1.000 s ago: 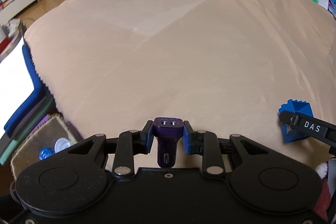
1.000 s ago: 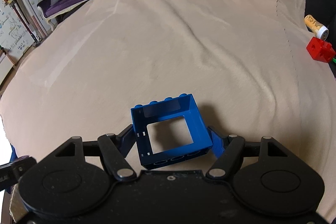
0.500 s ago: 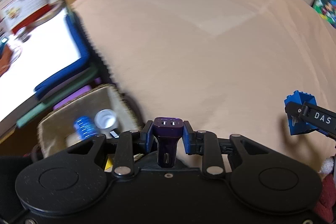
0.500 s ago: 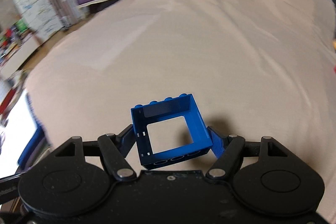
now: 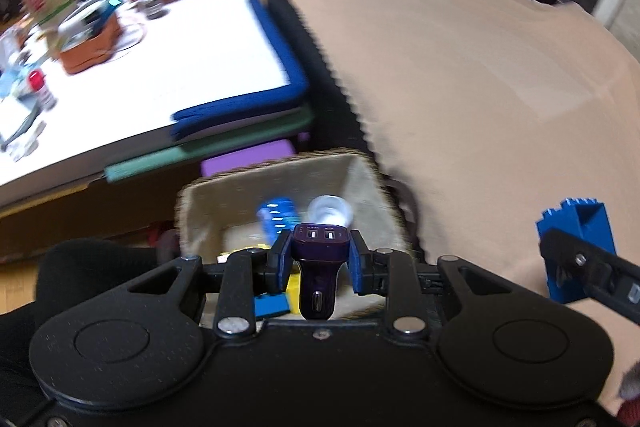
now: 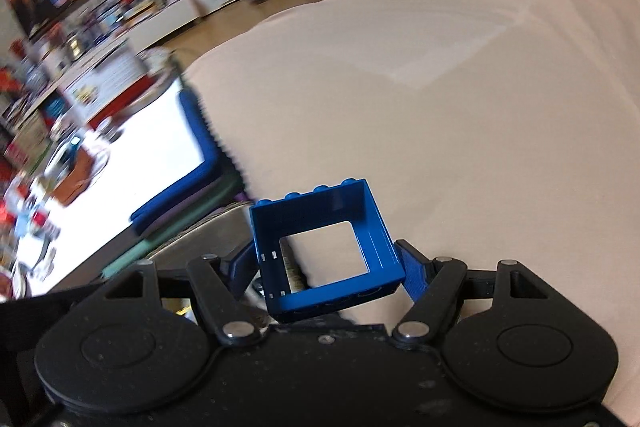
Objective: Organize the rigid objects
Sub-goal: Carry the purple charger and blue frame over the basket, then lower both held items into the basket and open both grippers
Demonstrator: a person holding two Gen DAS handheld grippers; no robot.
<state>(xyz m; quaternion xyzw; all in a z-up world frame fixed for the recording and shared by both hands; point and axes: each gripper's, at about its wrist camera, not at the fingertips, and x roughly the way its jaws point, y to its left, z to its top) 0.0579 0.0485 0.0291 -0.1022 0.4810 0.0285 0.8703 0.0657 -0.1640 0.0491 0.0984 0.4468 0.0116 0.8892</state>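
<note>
While our left gripper [image 5: 319, 255] clamps the purple car charger [image 5: 318, 269] above the woven basket [image 5: 362, 183], just off the left edge of the beige-covered bed [image 5: 480, 87], our right gripper [image 6: 328, 259] pinches the blue window-frame brick [image 6: 326, 251] by its sides over that same edge.

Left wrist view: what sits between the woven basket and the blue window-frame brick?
Only bare beige cloth separates the woven basket from the blue window-frame brick.
</note>
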